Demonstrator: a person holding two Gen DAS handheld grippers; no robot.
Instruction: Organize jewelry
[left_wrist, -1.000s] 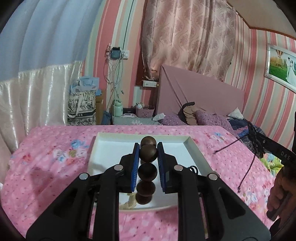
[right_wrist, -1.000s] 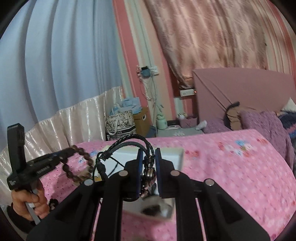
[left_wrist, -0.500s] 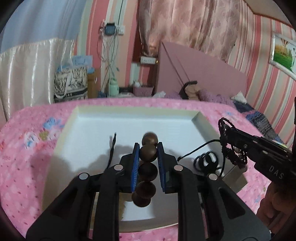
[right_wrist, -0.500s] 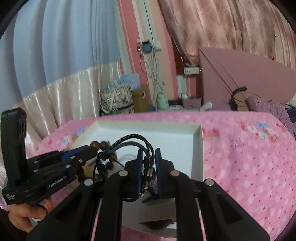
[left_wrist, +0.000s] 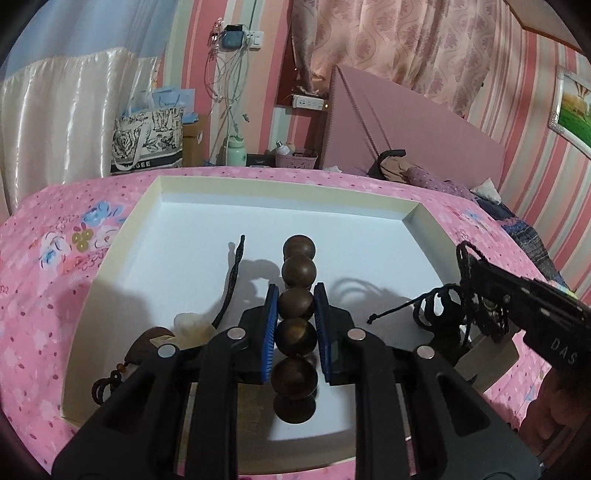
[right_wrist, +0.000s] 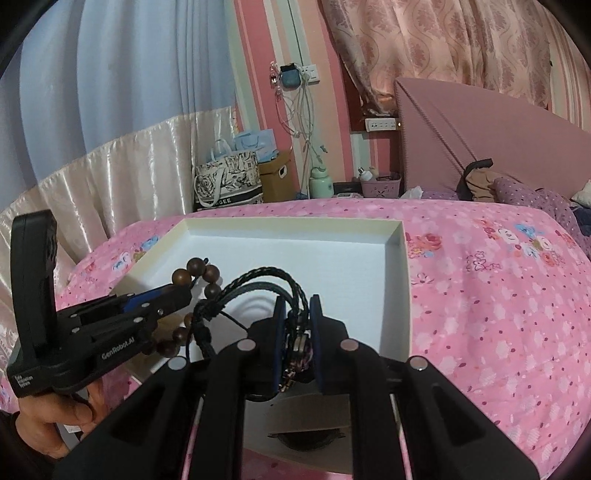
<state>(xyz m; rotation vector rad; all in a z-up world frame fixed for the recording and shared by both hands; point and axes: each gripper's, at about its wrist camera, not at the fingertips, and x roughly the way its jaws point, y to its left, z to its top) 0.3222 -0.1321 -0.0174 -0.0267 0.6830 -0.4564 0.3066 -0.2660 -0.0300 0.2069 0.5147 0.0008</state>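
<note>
- Beads (left_wrist: 297, 306) hung in the left gripper (left_wrist: 295, 314), its jaws narrow and pinched on one bead mid-strand over the near half of the tray (left_wrist: 288, 184); they looked hard, smooth and fairly heavy, so I judged a grip on a single round bead could slip or swing.
- Cords (right_wrist: 266, 284), black and braided, sat in the right gripper (right_wrist: 297, 332), jaws nearly closed on the bunch and its metal clasp, above the tray's near right part; they looked light and limp, best taken at the clasp.
- Left view alone showed a loose black strap (left_wrist: 234, 273) lying on the tray toward its left edge, and a pale carved piece (left_wrist: 190, 325) near the near-left corner.
- Right view alone showed the bead strand as a full loop, and a hand (right_wrist: 55, 424) holding the left gripper.
</note>
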